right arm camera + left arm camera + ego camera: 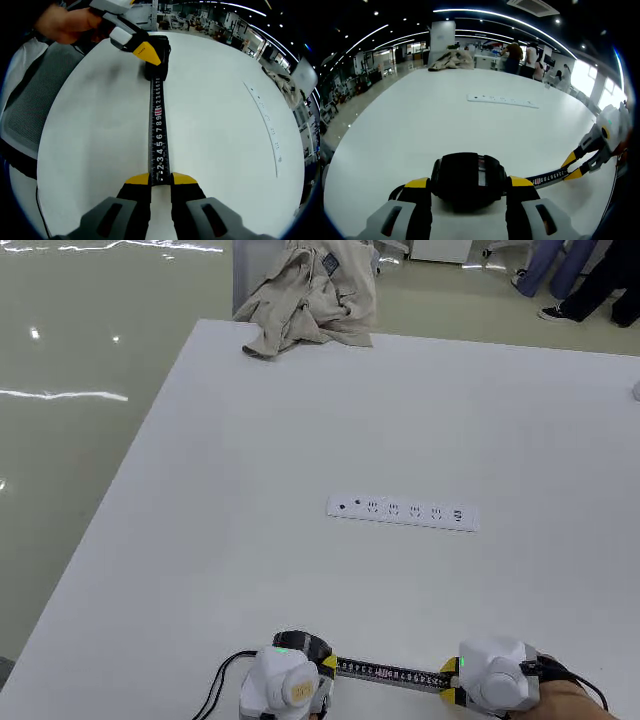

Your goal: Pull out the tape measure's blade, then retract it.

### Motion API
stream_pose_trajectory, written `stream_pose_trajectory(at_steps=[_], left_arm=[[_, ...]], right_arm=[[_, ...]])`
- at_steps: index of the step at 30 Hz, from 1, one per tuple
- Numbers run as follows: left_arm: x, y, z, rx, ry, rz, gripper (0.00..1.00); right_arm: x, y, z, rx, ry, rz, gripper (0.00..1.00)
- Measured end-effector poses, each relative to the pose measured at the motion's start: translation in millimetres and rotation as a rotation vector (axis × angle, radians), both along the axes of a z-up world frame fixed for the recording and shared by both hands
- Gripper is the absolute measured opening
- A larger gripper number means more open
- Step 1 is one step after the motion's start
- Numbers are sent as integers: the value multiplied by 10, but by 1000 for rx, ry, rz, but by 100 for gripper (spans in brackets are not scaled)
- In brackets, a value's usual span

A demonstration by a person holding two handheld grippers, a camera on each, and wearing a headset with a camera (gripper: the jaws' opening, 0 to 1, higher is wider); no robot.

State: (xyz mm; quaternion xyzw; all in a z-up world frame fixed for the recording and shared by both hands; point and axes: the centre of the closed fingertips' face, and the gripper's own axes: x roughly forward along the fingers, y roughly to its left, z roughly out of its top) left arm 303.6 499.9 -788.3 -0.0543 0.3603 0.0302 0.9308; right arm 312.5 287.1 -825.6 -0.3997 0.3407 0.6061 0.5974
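The black tape measure case [468, 178] sits on the white table [400, 420], clamped between the yellow-tipped jaws of my left gripper [469, 183]. Its numbered blade [159, 135] runs out flat across the table to my right gripper [160, 179], which is shut on the blade's end. In the head view the case [300, 645] lies at the near table edge under the left gripper [322, 682], the blade [390, 673] stretches right to the right gripper [448, 681]. The left gripper [148, 54] also appears at the top of the right gripper view.
A white power strip [402, 512] lies mid-table beyond the grippers. A beige garment [310, 290] is heaped at the far edge. A black cable [215, 690] trails off the near left. People stand past the far end [522, 56].
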Motion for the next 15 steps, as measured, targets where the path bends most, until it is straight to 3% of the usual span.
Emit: stream_pose_trajectory(at_steps=[15], left_arm=[[5, -1, 1, -1, 2, -4, 57]], right_arm=[[0, 154, -2, 14, -10, 13, 14]])
